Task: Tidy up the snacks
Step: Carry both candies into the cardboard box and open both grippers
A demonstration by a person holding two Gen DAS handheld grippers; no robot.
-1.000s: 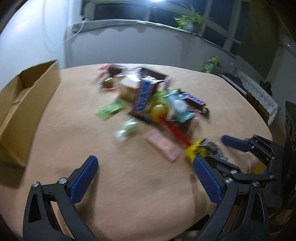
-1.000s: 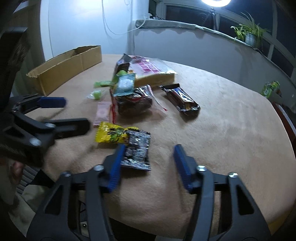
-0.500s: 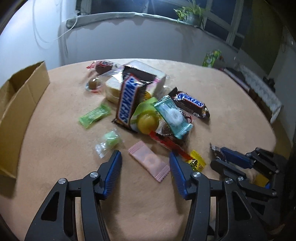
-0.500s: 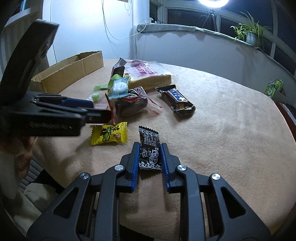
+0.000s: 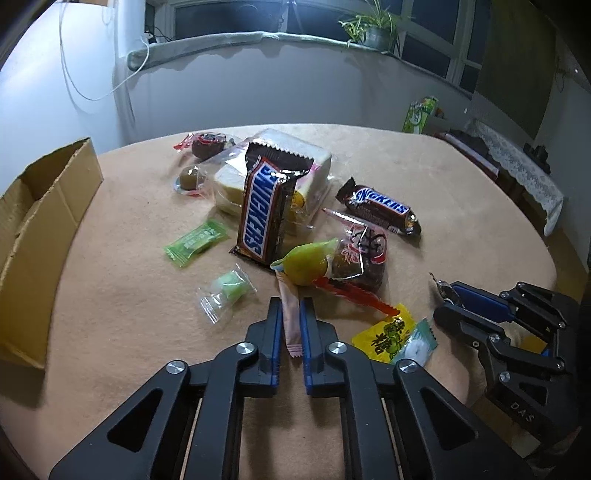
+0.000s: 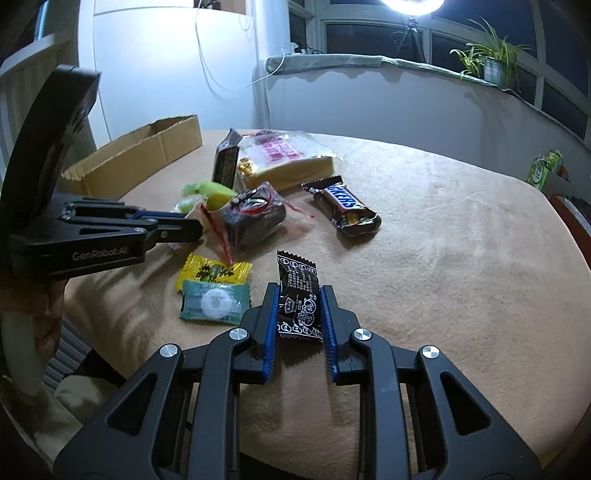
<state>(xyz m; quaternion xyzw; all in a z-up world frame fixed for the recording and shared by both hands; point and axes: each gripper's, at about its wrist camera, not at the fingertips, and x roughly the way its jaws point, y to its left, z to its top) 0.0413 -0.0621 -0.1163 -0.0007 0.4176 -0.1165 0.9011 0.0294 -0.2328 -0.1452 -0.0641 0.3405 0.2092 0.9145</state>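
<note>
Pink sachet (image 5: 290,320) and black sachet (image 6: 300,302) pinched between fingers (image 5: 274,334).

Round counter (image 5: 461,192) covered with a beige cloth, set before a curved white wall (image 5: 295,85). Dark windows (image 6: 373,40) run above a padded ledge (image 5: 207,46) bearing a potted plant (image 6: 493,66). A ring lamp (image 6: 412,5) glows at top. A white cable (image 5: 85,88) hangs down the wall.

Left gripper (image 5: 291,325) jaws nearly closed; right gripper (image 6: 299,314) jaws narrowly apart.
</note>
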